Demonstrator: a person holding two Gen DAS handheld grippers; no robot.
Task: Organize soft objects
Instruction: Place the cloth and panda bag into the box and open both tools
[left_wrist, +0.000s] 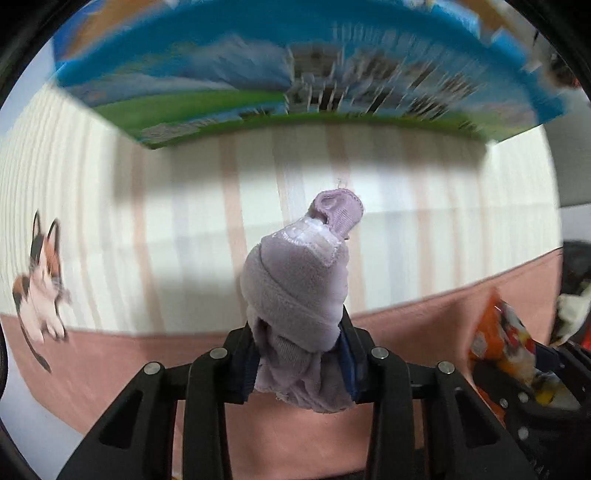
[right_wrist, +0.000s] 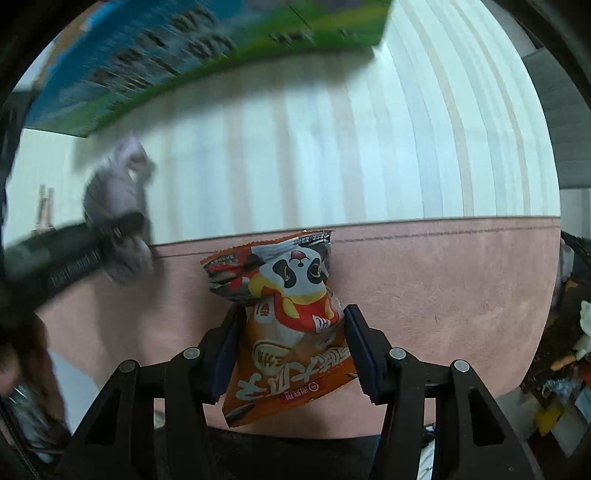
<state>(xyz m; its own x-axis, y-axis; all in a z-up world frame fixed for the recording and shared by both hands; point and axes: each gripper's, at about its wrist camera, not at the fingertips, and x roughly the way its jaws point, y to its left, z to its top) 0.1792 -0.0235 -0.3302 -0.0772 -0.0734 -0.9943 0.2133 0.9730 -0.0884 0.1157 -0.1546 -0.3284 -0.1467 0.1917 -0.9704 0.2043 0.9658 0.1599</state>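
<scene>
- The left gripper (left_wrist: 301, 363) is pinching a rolled lilac sock bundle (left_wrist: 295, 291); its blue pads press into the lower part of the roll from both sides, and loose fabric bunches out below the pinch on the near side.
- The bundle's long axis runs straight out along the fingers, away from the camera, with the cuffed end at the far tip. It hangs above the striped cloth (left_wrist: 424, 192), with the pink border (left_wrist: 122, 354) of that cloth nearer.
- The right gripper (right_wrist: 291, 350) is clamped on an orange snack packet (right_wrist: 284, 328) printed with a panda. The pads bite its middle, so the crimped top fans out beyond the fingertips and the bottom corner sticks back towards the camera.
- The packet's long axis also lies roughly along the fingers, tilted a little to the left at the near end.
- In the right wrist view the other gripper and its sock sit to the far left, well apart from the packet; blur hides finer detail there.
- A blue and green printed box (left_wrist: 258, 74) lies across the far edge of the cloth in both views. If it is the destination, which I cannot confirm, both loads must travel away from the pink border towards it, each end-first.
- A cat figure (left_wrist: 40, 280) is printed on the cloth at the left.
</scene>
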